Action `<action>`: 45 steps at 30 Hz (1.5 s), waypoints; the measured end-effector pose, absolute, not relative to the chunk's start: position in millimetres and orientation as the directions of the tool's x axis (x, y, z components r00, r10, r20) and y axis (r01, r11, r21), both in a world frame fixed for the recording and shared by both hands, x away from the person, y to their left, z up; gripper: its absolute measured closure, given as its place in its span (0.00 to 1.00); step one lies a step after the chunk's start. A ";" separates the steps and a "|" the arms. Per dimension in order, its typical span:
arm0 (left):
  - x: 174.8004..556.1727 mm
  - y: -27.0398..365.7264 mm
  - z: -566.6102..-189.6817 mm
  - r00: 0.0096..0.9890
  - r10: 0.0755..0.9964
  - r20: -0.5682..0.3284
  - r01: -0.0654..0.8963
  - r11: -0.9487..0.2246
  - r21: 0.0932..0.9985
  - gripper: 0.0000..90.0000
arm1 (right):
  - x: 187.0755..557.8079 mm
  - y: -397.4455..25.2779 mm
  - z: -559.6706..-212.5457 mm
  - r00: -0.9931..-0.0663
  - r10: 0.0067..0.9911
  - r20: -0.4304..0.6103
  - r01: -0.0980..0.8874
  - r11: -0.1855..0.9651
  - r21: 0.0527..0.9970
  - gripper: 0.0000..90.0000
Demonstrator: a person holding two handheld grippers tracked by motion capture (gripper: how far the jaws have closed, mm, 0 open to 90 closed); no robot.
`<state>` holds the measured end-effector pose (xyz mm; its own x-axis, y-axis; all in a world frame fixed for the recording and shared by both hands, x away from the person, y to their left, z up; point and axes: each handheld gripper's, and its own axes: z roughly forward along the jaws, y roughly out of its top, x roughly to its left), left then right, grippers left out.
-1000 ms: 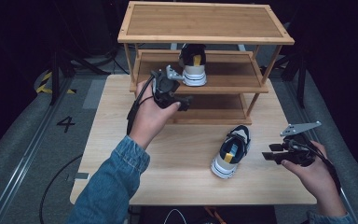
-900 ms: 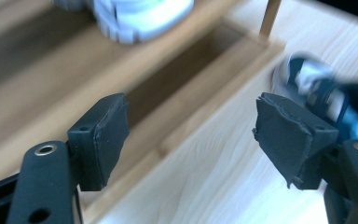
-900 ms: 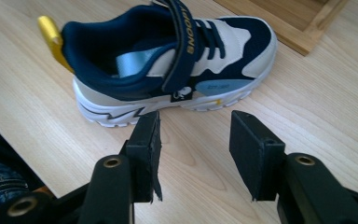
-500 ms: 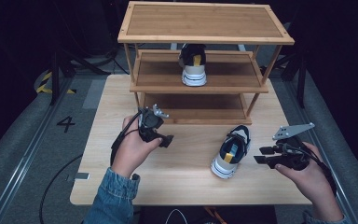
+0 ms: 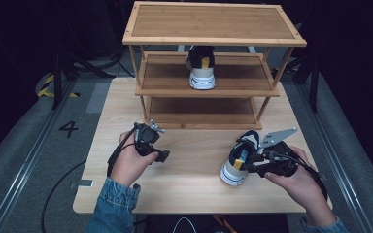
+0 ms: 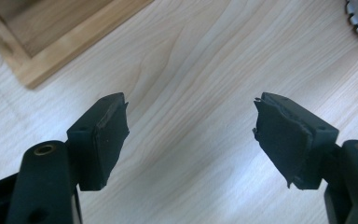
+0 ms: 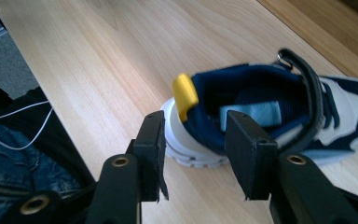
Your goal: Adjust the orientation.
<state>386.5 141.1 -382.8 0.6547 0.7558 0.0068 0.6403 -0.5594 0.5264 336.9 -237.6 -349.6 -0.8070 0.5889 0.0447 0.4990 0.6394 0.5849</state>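
Right hand-held gripper (image 7: pixel 193 154) straddled the shoe's (image 7: pixel 261 116) heel wall, jaws not yet pressed shut. Left hand-held gripper (image 6: pixel 191 135) hovered over the desk (image 6: pixel 191 60), jaws wide apart, empty.

The shoe (image 7: pixel 265 121) in front of my right gripper (image 7: pixel 193 154) is navy and white with a yellow heel tab and pale blue insole label. My jaws are black. The table (image 5: pixel 189 179) is pale wood grain; the rack (image 5: pixel 213 24) is warmer brown.
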 end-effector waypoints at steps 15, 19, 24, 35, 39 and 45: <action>390.4 148.6 -389.4 0.639 0.769 -0.014 0.659 -0.537 0.527 0.30 | 346.4 -217.9 -358.1 -0.829 0.559 0.019 0.462 0.666 0.586 0.96; 390.2 149.1 -389.4 0.628 0.778 -0.019 0.666 -0.525 0.530 0.30 | 344.7 -219.5 -356.9 -0.830 0.558 0.012 0.456 0.666 0.591 0.99; 392.0 148.7 -391.7 0.634 0.773 -0.025 0.667 -0.530 0.524 0.30 | 342.1 -231.5 -353.1 -0.816 0.578 0.022 0.474 0.646 0.598 1.00; 400.7 138.3 -397.3 0.656 0.754 -0.041 0.666 -0.552 0.503 0.30 | 325.2 -278.5 -342.9 -0.741 0.671 0.001 0.550 0.607 0.574 1.00; 404.0 134.3 -398.7 0.669 0.743 -0.041 0.660 -0.567 0.493 0.30 | 321.2 -292.3 -346.0 -0.714 0.700 -0.003 0.586 0.601 0.543 1.00; 406.1 133.5 -400.4 0.673 0.738 -0.042 0.658 -0.572 0.490 0.30 | 318.9 -294.7 -349.2 -0.714 0.699 0.016 0.602 0.603 0.523 0.91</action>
